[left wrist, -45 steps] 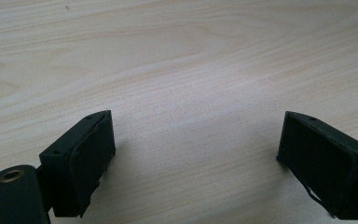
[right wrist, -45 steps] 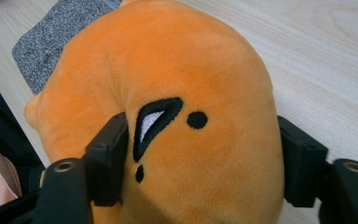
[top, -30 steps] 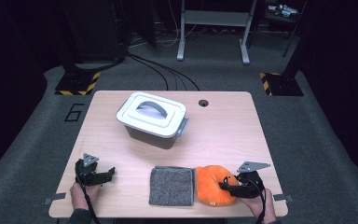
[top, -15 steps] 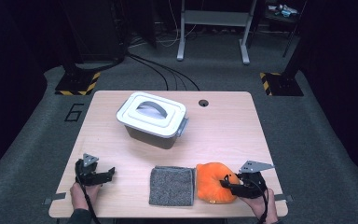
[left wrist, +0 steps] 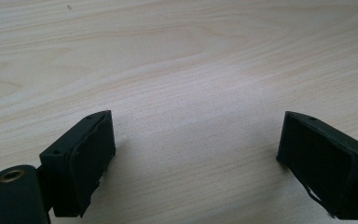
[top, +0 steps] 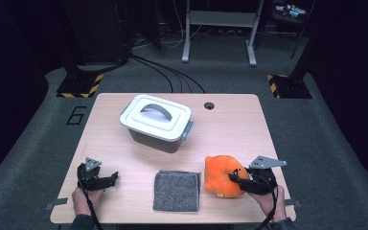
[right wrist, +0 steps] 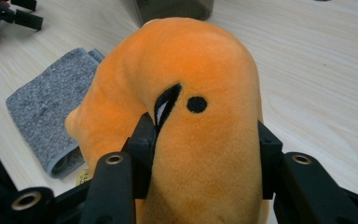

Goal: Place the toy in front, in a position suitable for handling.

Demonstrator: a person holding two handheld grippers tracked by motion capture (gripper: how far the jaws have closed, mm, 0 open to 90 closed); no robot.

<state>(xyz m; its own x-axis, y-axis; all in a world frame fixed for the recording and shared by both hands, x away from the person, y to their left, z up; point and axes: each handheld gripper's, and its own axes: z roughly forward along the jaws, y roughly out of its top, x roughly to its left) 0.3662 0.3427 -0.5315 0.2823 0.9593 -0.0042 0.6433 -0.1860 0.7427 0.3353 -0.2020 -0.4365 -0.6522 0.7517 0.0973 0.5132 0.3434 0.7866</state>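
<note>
A soft, rounded orange plush toy (right wrist: 186, 116) was squeezed by the right claw (top: 242, 178) at lower right; the left claw (top: 106, 179) was spread wide, empty, over pale wood-grain worktop (left wrist: 191, 60).

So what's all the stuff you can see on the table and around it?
Plush toy: one, orange, near right part of the table, pinched between the right gripper's jaws.
Cloth: one, grey, folded, near edge of the table, just left of the toy.
Box: one, grey with a white lid and handle, lid on, middle of the table towards the far side.
Table: one, light wood, with a round hole near its far edge.
Cables: several, black, on the floor beyond the table.
Left gripper: one, black, jaws wide apart over bare wood, near left corner.
Right gripper: one, black, closed on the toy.
</note>
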